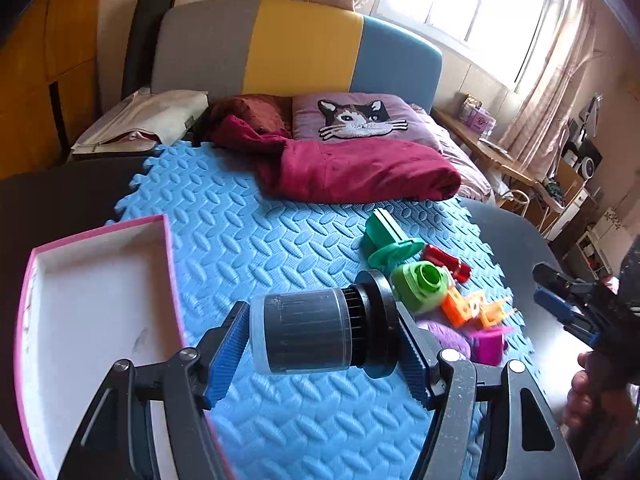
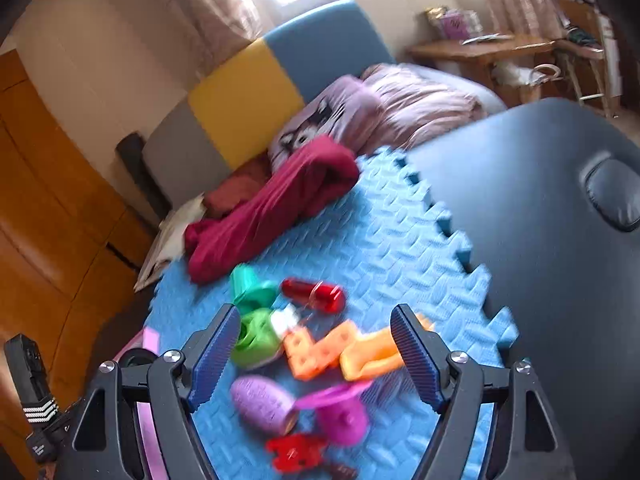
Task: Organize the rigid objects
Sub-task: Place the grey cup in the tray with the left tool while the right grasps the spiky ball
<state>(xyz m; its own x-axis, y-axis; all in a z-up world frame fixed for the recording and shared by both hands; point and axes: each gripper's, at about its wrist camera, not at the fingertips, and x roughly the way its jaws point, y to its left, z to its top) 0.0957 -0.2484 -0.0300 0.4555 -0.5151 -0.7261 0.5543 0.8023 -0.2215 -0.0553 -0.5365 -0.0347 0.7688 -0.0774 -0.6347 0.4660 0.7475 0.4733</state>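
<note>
Left tongs (image 1: 324,354) clamped end-to-end on black/grey cylinder (image 1: 304,332), carried above blue foam mat (image 1: 248,240), just beside pink-rimmed box (image 1: 96,300). To do it well: keep cyl. level, go over the box's near wall w/o clipping the rim, lower onto the white floor, then release, since it'll likely roll if dropped. Right tongs (image 2: 316,356) apart, nothing between, over the toy pile (image 2: 320,356) on the far side from the box. Keep that hand off the left's path.

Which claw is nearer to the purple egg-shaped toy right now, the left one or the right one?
Right. The right claw hangs open directly over the purple egg-shaped toy; the left claw sits off toward the pink box, clamping a black cylinder.
</note>
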